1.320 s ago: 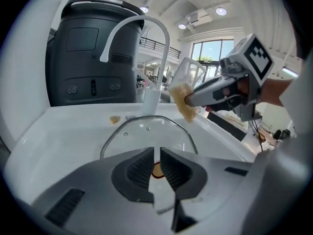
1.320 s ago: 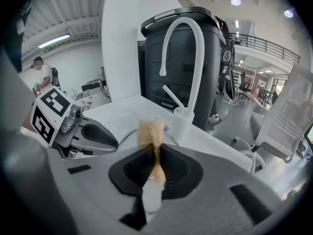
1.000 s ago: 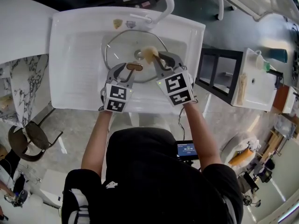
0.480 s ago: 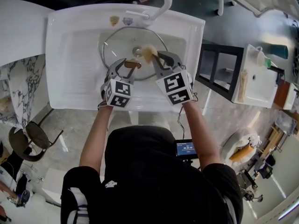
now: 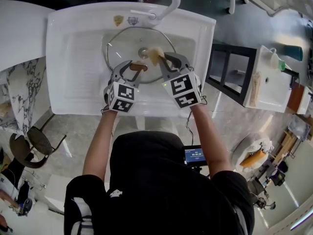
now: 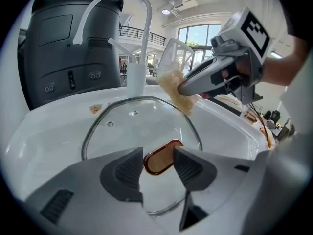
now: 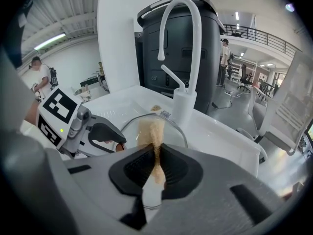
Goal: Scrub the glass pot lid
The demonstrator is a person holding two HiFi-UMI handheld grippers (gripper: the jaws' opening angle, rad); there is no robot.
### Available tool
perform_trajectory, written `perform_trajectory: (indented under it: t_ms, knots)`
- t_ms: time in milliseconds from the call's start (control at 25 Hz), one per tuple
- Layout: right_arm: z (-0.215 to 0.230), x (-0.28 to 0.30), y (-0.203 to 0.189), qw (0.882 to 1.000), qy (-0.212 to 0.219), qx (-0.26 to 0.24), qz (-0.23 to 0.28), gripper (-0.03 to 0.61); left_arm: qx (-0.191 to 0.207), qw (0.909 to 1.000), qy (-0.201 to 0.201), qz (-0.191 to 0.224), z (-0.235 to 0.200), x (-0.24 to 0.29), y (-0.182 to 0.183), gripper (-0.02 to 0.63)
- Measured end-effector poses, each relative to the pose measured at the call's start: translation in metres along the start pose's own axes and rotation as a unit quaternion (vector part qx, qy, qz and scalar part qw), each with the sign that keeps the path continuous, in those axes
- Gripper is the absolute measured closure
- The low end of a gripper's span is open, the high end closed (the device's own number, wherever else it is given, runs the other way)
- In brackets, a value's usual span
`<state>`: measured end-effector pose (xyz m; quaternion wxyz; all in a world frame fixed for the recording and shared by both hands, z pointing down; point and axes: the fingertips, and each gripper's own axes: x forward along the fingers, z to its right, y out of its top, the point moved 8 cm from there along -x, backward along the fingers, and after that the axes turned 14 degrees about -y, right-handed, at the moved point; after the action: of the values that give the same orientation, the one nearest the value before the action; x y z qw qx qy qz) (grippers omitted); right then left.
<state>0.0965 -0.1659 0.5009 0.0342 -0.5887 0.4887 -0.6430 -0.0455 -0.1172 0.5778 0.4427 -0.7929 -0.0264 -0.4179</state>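
Since a second ago my left claw (image 6: 157,166) has rolled a little, turning its marker cube (image 5: 120,98), and its jaws have just been opening. They now stand wide apart, with the brown handle (image 6: 163,156) of the glass pot lid (image 6: 139,116) between the tips and the pads off it. The lid lies in the white sink (image 5: 73,58), reaching ahead of that claw toward the faucet (image 5: 168,4). To the right, my right claw (image 7: 156,168) is clamped on a tan sponge (image 7: 150,129), which sticks out past its tips over the lid's middle, just beyond the handle.
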Motion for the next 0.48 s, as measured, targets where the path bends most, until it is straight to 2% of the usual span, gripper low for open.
perform_trajectory:
  t_ms: [200,480]
  knots:
    - [0.003,0.008,0.004,0.999,-0.016,-0.040,-0.011,0.560,-0.022,0.9997,-0.012,-0.001,-0.002,0.002,0.001,0.430]
    - [0.003,0.032,0.016,0.993,-0.028,-0.113,-0.018,0.560,-0.020,0.9996,-0.018,0.002,-0.003,0.003,0.001,0.430]
